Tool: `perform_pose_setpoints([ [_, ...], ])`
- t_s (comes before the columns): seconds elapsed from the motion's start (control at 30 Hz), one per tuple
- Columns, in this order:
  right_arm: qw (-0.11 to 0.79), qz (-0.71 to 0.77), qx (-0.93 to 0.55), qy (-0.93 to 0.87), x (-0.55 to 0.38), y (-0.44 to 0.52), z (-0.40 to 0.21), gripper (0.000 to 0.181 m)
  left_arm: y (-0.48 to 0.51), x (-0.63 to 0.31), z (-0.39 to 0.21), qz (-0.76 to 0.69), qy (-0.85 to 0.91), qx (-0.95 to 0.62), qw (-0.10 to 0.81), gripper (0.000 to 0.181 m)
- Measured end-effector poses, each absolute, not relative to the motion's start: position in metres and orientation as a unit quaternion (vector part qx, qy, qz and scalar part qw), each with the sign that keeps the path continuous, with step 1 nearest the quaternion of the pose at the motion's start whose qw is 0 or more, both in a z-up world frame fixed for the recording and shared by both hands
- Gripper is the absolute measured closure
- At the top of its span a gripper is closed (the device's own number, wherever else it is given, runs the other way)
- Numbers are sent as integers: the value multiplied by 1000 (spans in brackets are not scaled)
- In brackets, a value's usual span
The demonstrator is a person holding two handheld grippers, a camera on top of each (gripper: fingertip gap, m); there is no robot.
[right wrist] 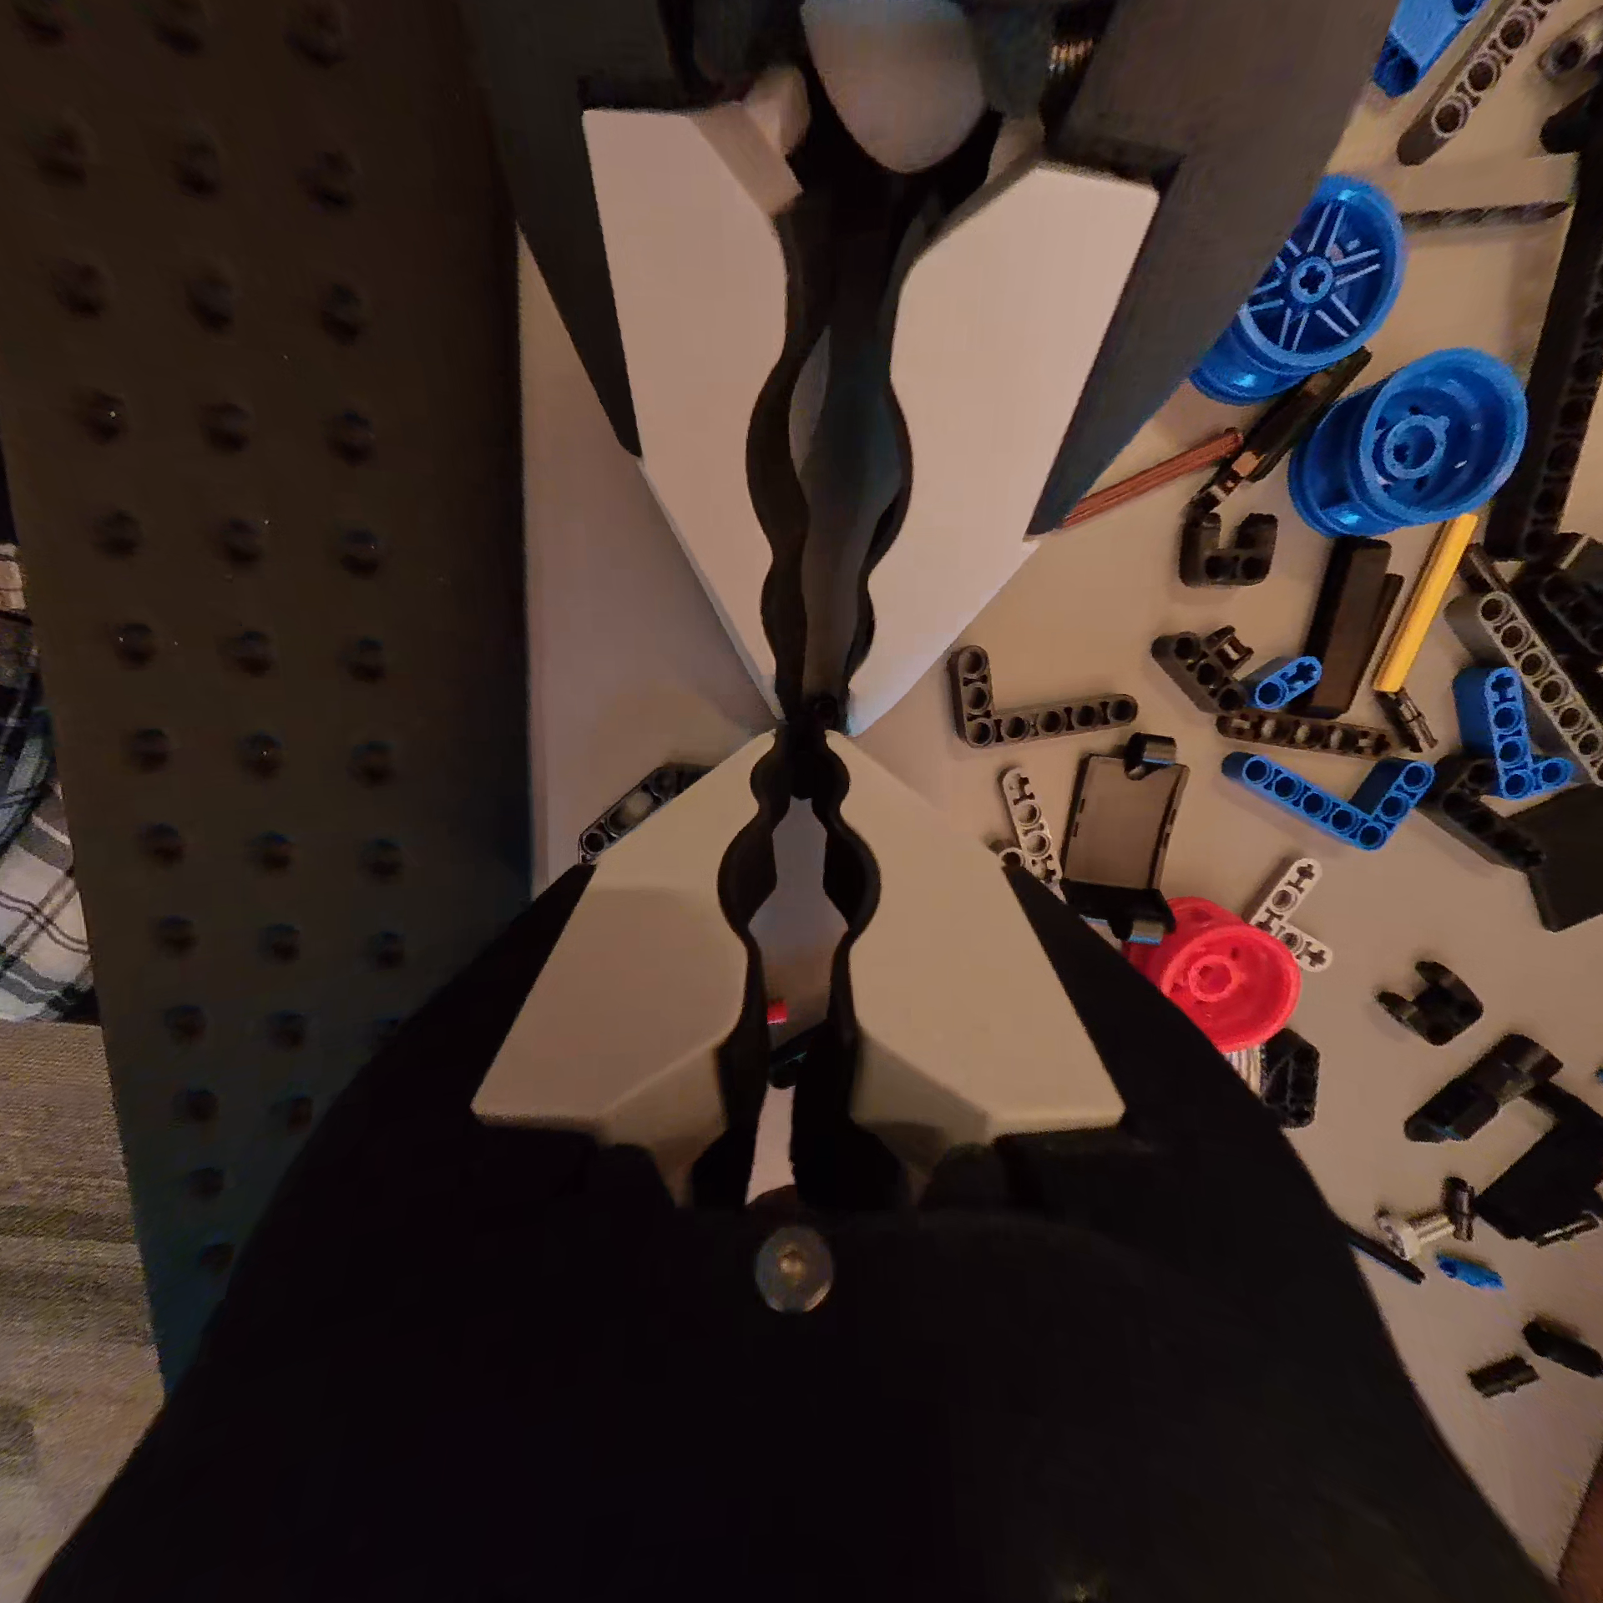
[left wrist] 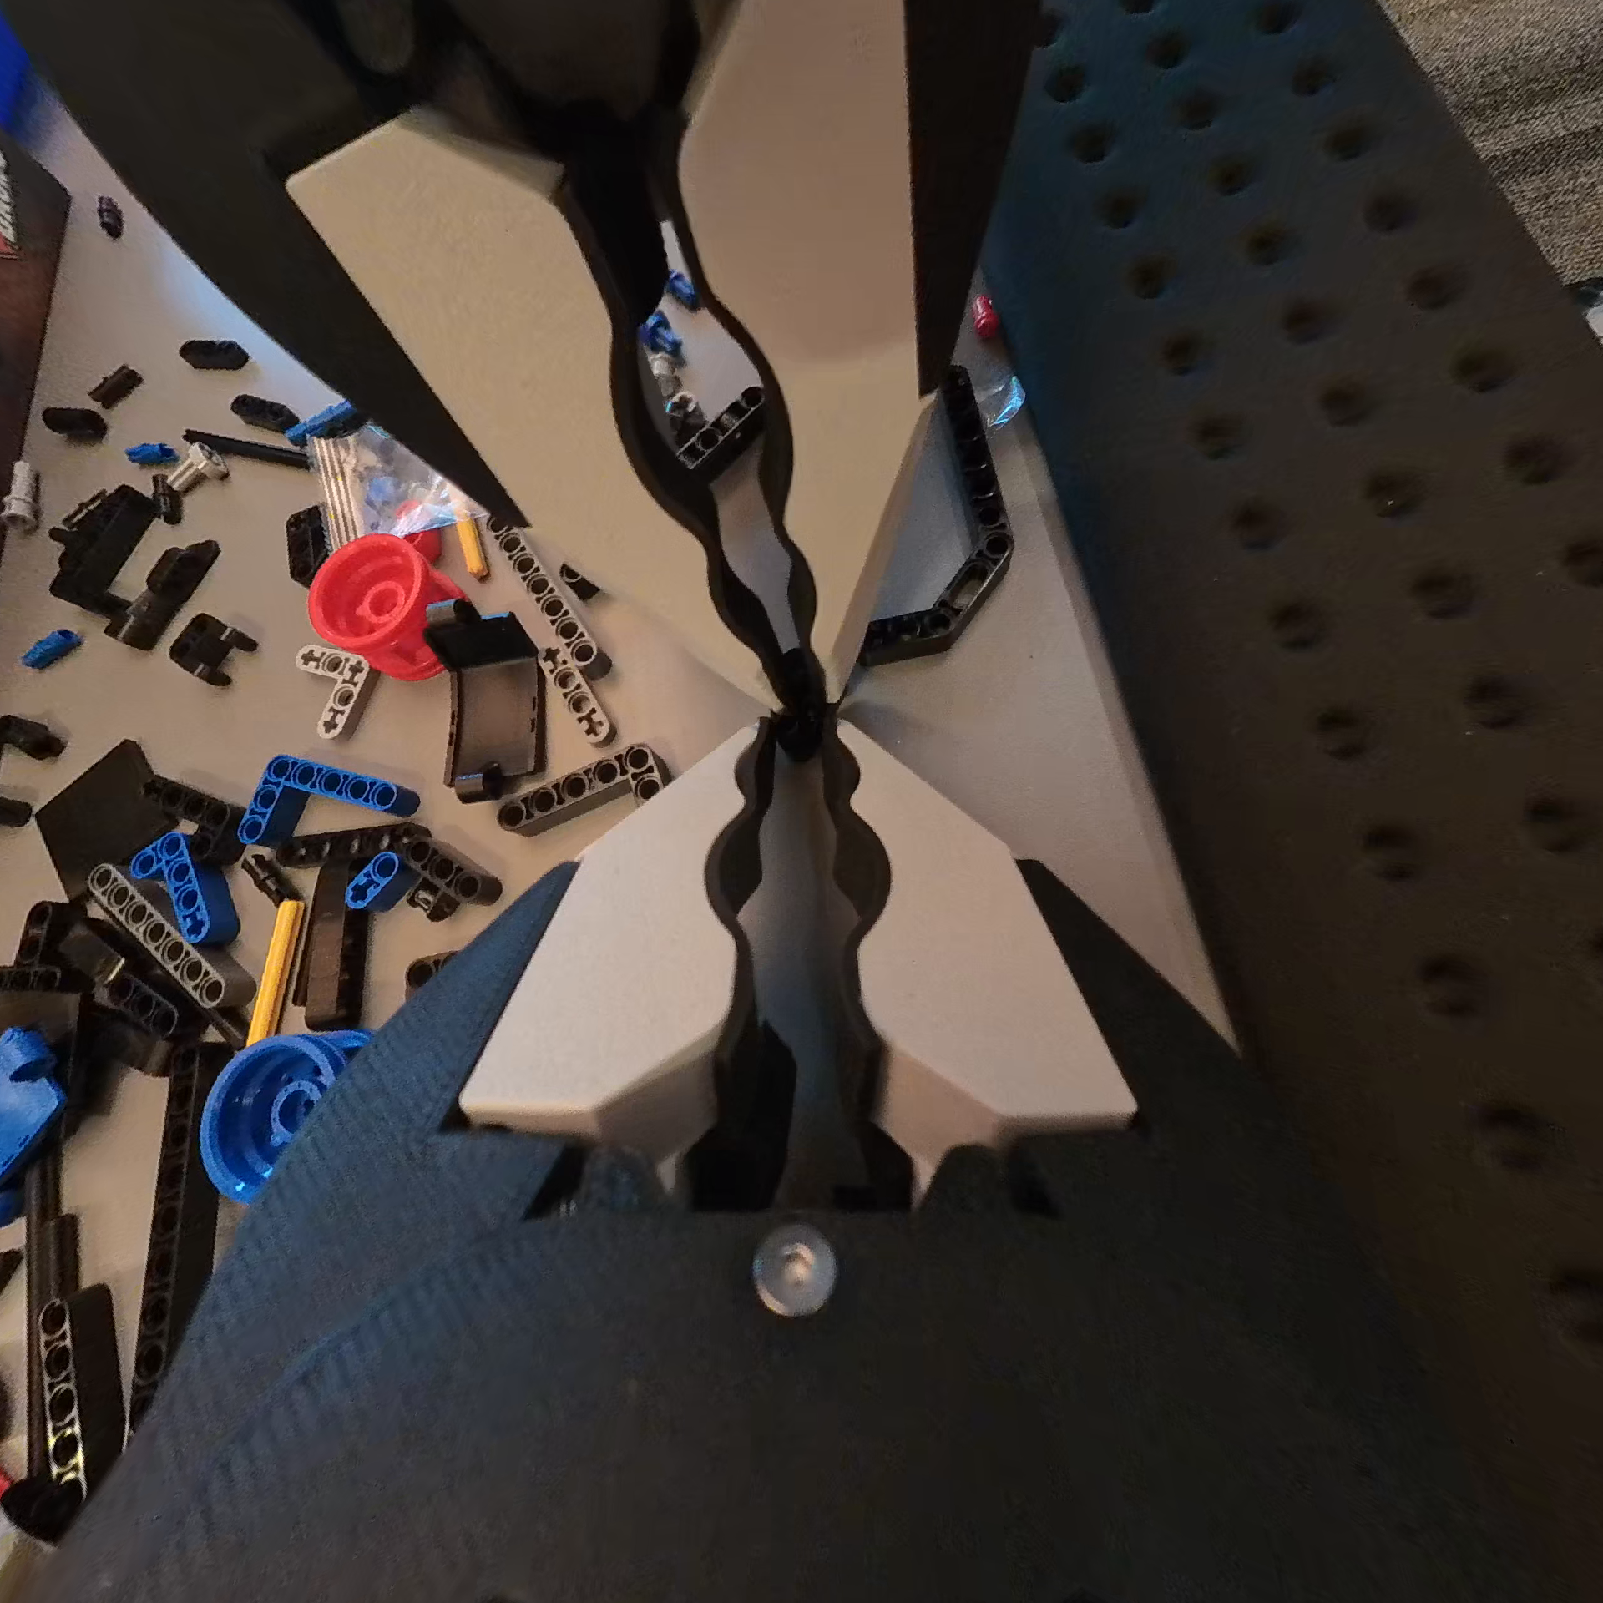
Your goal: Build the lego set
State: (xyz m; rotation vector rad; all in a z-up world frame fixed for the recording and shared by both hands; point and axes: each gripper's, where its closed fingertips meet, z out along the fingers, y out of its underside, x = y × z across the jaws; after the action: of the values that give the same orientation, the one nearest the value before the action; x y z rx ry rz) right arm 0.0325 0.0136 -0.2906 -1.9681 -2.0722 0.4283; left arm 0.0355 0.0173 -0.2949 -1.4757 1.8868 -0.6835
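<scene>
My left gripper [left wrist: 798, 737] and my right gripper [right wrist: 802, 763] meet tip to tip above the grey table [left wrist: 1023, 781]. Both are shut, and a small black lego piece [left wrist: 798, 707] is pinched where the tips meet; it also shows in the right wrist view [right wrist: 811, 720]. The right gripper [left wrist: 794, 668] enters the left wrist view from the top. The left gripper [right wrist: 815, 694] enters the right wrist view from the top. The piece's shape is mostly hidden by the fingers.
Loose lego parts cover the table: a red wheel hub [left wrist: 373, 603], blue wheel hubs [right wrist: 1405, 442], a blue L beam [left wrist: 321, 789], a yellow axle [left wrist: 276, 971], a black angled beam [left wrist: 980, 538]. A black perforated board [left wrist: 1301, 607] borders the table beside the grippers. Less than 4 cm separates the two grippers' tips.
</scene>
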Motion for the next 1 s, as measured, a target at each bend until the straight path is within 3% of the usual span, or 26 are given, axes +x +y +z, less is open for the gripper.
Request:
perform_pose_setpoints([
  [0.33,197,186,-711,-649,31,15,-275,169,17,36,-295,-258,719,-559,322,172],
  [0.47,217,173,-719,-637,28,18,-280,181,17,36,-295,-256,720,-557,324,172],
  [1.0,218,120,-720,-648,27,20,-283,181,17,35,-295,-258,721,-555,324,172],
])
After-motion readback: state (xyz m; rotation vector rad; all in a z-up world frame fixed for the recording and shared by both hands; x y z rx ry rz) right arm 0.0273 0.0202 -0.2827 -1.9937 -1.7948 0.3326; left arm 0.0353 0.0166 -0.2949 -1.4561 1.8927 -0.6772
